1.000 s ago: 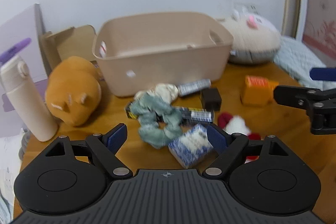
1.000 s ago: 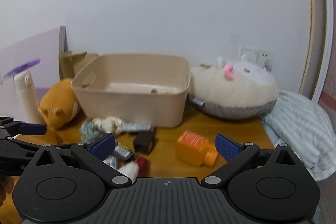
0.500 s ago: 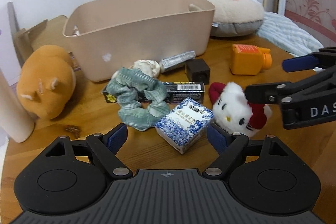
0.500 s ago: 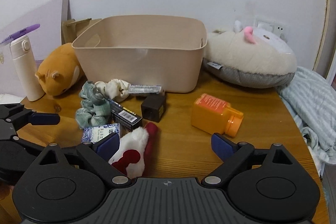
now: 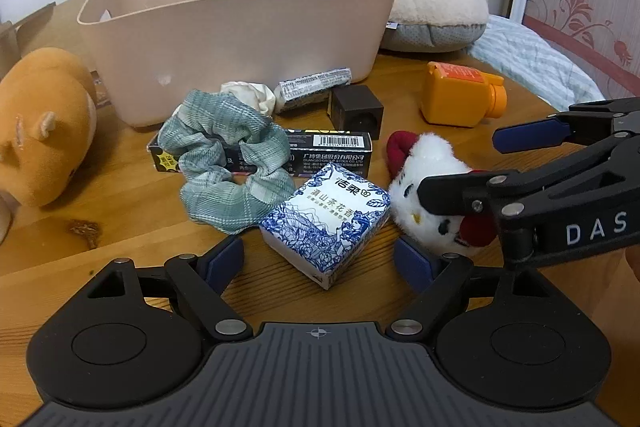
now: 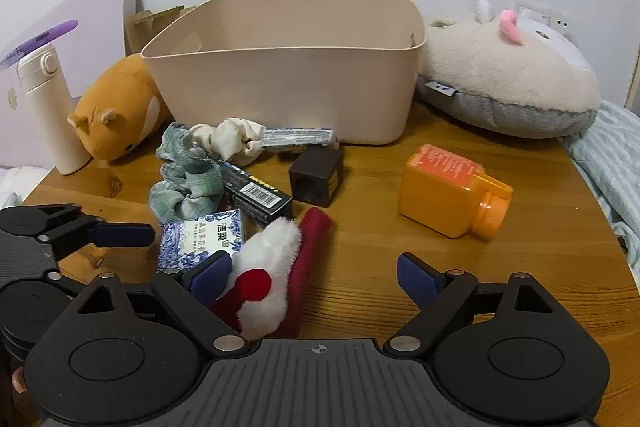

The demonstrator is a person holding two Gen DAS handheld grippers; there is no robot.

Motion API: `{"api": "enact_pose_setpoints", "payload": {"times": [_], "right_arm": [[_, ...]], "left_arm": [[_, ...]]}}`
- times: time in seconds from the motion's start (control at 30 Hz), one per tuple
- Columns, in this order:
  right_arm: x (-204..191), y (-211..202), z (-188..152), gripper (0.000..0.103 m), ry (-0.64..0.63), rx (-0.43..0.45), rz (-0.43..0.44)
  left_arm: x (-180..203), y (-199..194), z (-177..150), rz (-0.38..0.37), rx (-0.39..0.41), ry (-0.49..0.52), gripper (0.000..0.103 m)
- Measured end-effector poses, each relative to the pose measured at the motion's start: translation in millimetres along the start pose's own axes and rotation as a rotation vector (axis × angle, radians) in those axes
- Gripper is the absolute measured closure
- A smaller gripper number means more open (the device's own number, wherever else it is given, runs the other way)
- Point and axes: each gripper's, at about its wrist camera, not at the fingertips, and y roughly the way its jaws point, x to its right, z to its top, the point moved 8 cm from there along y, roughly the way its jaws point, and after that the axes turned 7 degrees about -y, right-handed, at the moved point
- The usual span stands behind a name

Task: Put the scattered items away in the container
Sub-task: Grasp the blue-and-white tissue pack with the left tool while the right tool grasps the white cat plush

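A beige plastic bin (image 5: 240, 23) stands at the back of the wooden table; it also shows in the right wrist view (image 6: 288, 67). In front of it lie a green scrunchie (image 5: 228, 163), a cream scrunchie (image 5: 250, 93), a black barcode box (image 5: 332, 151), a dark cube (image 5: 356, 107), a silver tube (image 5: 312, 87), an orange bottle (image 5: 460, 95), a blue-and-white box (image 5: 326, 223) and a white-and-red kitten plush (image 5: 432, 187). My left gripper (image 5: 320, 261) is open, its jaws flanking the blue-and-white box. My right gripper (image 6: 316, 277) is open, with the kitten plush (image 6: 268, 279) between its jaws.
An orange hamster plush (image 5: 40, 123) lies left of the bin, with a cream flask (image 6: 48, 107) beyond it. A large cream plush (image 6: 508, 79) rests at the back right. A striped blue cloth (image 5: 536, 63) lies past the table's right edge. Cardboard (image 6: 156, 23) stands behind the bin.
Both grippers have dropped lower and moved forward toward the items. The blue-and-white box now sits between my left jaws and the kitten plush between my right jaws.
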Motion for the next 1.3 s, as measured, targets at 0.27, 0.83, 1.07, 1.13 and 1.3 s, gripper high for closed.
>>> {"api": "enact_pose_setpoints", "payload": {"times": [0.27, 0.83, 1.07, 1.13, 1.3], "right_arm": [[-6, 10, 3, 0.013, -0.005, -0.016, 0.025], [10, 25, -11, 0.035, 0.033, -0.080, 0.013], [12, 24, -11, 0.043, 0.045, -0.076, 0.014], [12, 23, -10, 0.047, 0.050, -0.076, 0.018], [14, 21, -11, 0.058, 0.052, -0.077, 0.022]], "left_arm": [[0, 6, 3, -0.027, 0.024, 0.010, 0.018], [4, 9, 6, -0.046, 0.052, 0.042, 0.029], [4, 9, 7, -0.047, 0.054, 0.043, 0.037], [4, 8, 7, -0.048, 0.057, 0.041, 0.044], [5, 6, 7, -0.049, 0.056, 0.039, 0.051]]}}
